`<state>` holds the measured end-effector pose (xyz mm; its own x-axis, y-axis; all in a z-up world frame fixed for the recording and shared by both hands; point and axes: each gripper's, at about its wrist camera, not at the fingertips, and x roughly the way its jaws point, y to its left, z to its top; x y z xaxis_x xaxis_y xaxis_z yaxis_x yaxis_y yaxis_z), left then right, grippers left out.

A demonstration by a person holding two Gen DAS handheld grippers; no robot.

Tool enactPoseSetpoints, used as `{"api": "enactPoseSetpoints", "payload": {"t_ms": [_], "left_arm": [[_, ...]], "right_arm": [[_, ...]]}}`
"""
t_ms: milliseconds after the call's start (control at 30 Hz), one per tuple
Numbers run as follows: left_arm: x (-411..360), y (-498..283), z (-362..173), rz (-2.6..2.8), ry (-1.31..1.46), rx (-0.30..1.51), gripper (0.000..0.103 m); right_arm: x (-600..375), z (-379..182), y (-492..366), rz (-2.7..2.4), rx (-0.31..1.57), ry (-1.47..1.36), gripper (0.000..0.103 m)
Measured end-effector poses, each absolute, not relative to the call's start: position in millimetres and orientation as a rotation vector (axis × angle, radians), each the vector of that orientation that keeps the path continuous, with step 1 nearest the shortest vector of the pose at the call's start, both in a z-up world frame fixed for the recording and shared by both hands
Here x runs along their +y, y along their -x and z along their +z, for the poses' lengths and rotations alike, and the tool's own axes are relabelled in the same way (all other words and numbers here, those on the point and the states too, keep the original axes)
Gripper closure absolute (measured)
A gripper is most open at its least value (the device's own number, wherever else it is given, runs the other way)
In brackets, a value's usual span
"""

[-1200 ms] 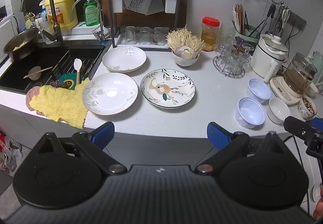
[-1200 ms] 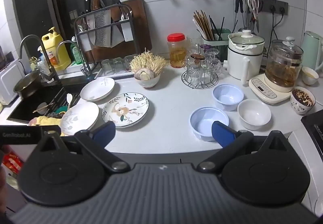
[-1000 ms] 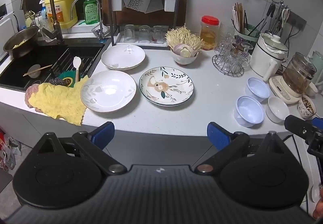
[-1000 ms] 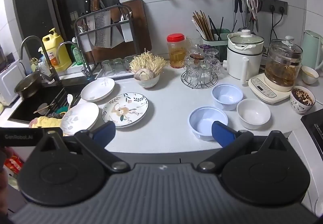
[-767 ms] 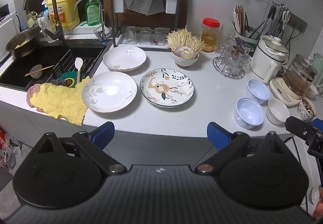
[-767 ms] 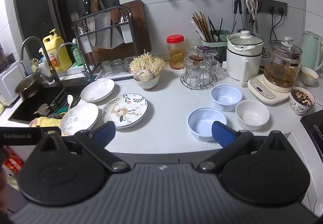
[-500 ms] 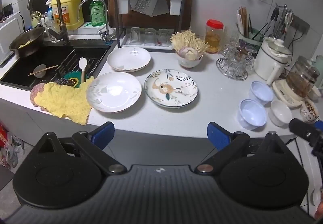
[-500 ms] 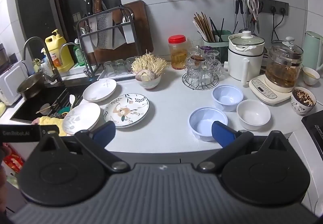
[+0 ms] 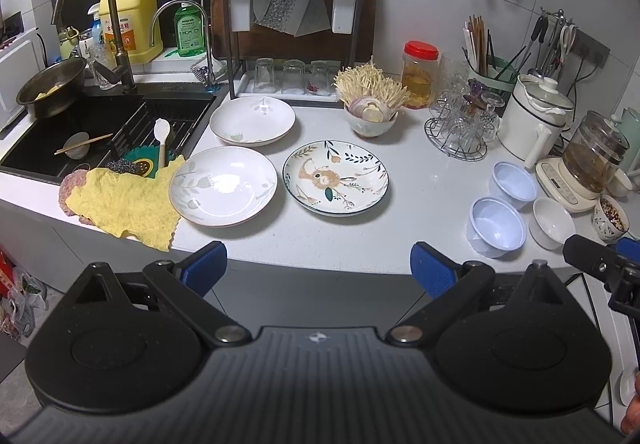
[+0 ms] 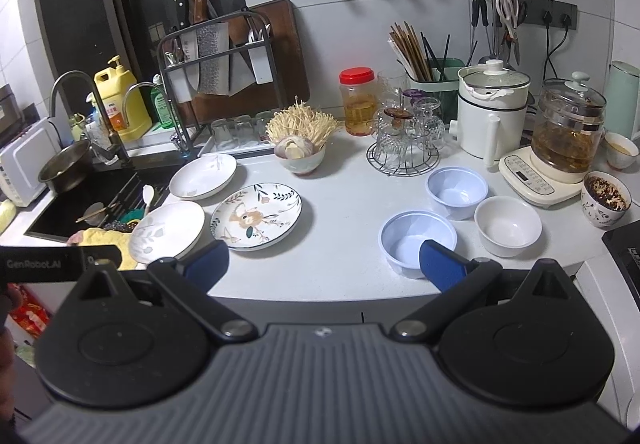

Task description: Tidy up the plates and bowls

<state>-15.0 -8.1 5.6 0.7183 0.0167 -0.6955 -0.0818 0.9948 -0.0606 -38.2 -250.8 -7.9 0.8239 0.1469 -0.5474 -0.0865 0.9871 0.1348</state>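
On the white counter lie a patterned plate [image 9: 335,177] [image 10: 256,216], a white plate [image 9: 223,186] [image 10: 167,230] by the sink, and a white deep plate [image 9: 252,121] [image 10: 203,177] behind it. To the right stand two pale blue bowls [image 9: 496,227] [image 9: 514,180] and a small white bowl [image 9: 552,222] [image 10: 508,226]. My left gripper [image 9: 316,264] is open and empty, off the counter's front edge. My right gripper [image 10: 324,262] is open and empty, its right finger in front of the near blue bowl [image 10: 408,240].
A sink [image 9: 80,132] with a yellow cloth [image 9: 124,204] over its edge is at the left. A bowl of mushrooms [image 9: 370,116], a glass rack [image 9: 460,132], a cooker [image 9: 534,124], a kettle [image 9: 592,168] and a knife rack [image 9: 296,16] line the back.
Both grippers have shifted slightly; the scene sits a little lower and more to the right in the left view. Nothing on the counter has moved.
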Motion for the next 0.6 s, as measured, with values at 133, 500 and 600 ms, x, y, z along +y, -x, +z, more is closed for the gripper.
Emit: {"api": "enactPoseSetpoints", "payload": {"t_ms": [133, 500, 600], "left_arm": [[-10, 16, 4, 0.046, 0.091, 0.772, 0.003], [-7, 25, -1, 0.052, 0.121, 0.765, 0.003], [-8, 27, -2, 0.05, 0.117, 0.766, 0.003]], "right_arm": [[-251, -8, 39, 0.121, 0.588, -0.105, 0.0], [-251, -12, 40, 0.129, 0.608, -0.102, 0.0], [-250, -12, 41, 0.128, 0.603, -0.101, 0.0]]}}
